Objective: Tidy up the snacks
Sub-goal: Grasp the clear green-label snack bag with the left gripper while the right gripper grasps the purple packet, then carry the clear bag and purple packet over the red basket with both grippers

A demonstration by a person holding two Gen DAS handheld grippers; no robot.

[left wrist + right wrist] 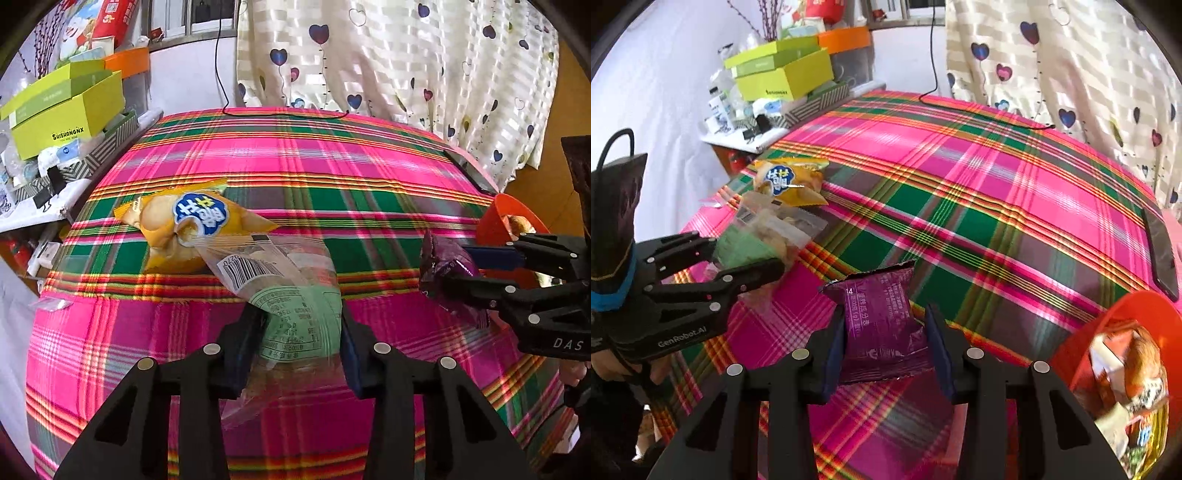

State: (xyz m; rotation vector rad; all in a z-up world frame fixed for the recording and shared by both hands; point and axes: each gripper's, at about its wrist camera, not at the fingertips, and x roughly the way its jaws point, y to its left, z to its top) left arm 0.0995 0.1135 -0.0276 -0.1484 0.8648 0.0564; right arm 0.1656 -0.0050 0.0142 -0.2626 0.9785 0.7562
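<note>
A: Snacks first. What's the left tool (295, 334) doing?

B: Clamped on a clear packet with a green label (291, 295), pads pressing both sides. Packet's far end leans against the yellow snack bag (184, 229), which lies on the plaid cloth (332, 166) of the counter.

A: Right tool (886, 328)?

B: Gripping a purple packet (882, 325) between its pads, packet upright, held above the cloth. From the left wrist view it sits over by the right edge, just beside the orange bowl (495, 218).

A: Bowl contents?

B: A few wrapped snacks inside, blurred, can't tell which. Bowl (1108, 314) is at the near right of the counter.

A: Anything else on the cloth?

B: Black phone (1161, 251) near the right edge, black cable (979, 110) along the far side. Green boxes (66, 107) stacked on a side shelf to the left, heart curtain (406, 66) behind.
</note>
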